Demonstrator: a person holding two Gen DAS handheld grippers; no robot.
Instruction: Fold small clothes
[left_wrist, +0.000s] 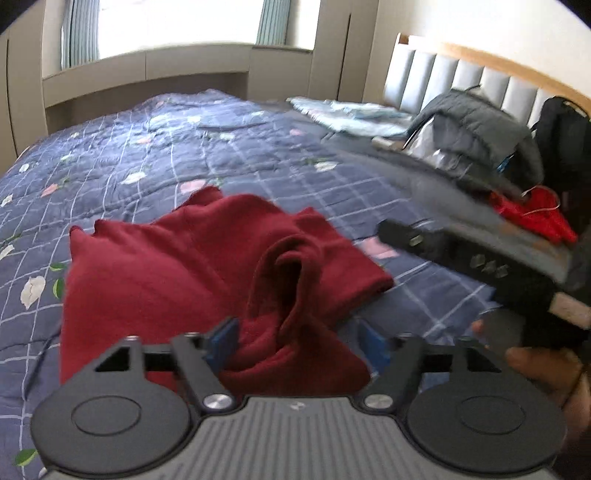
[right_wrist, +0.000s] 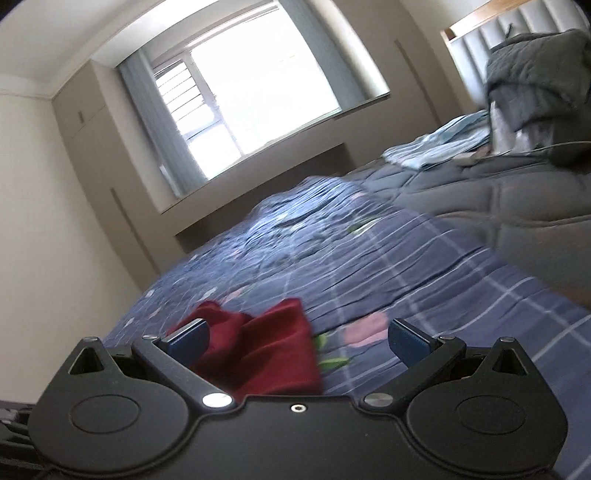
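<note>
A dark red knitted garment lies bunched on the navy checked floral quilt, a raised fold between the left hand-held gripper's wide-open jaws; the right hand-held gripper stands open too, gripping nothing

Quilt lies open beyond the red garment; clothes pile blocks right.
</note>
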